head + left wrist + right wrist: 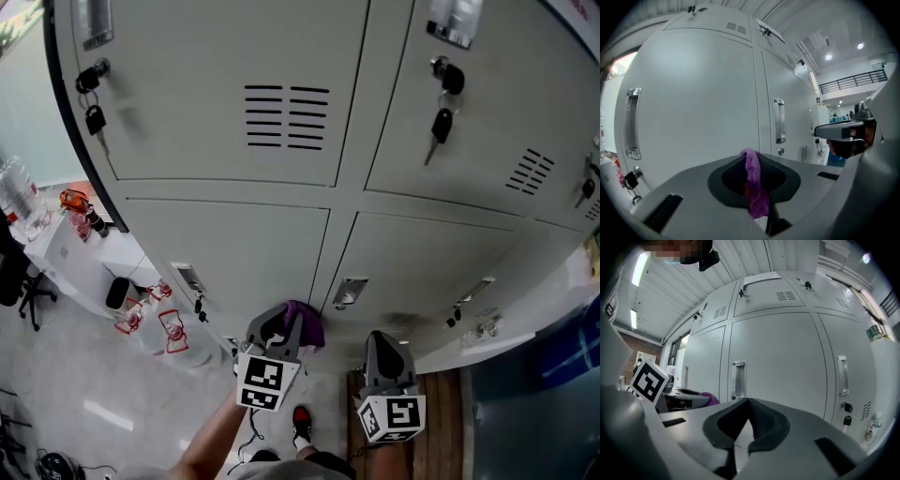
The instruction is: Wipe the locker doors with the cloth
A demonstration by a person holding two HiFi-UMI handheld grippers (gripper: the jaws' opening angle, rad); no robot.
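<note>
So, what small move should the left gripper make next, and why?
Probably ease the left gripper forward until the purple cloth presses on the lower locker door. Its jaws are shut on the cloth, and the door stands right ahead, seemingly not yet touched.
</note>
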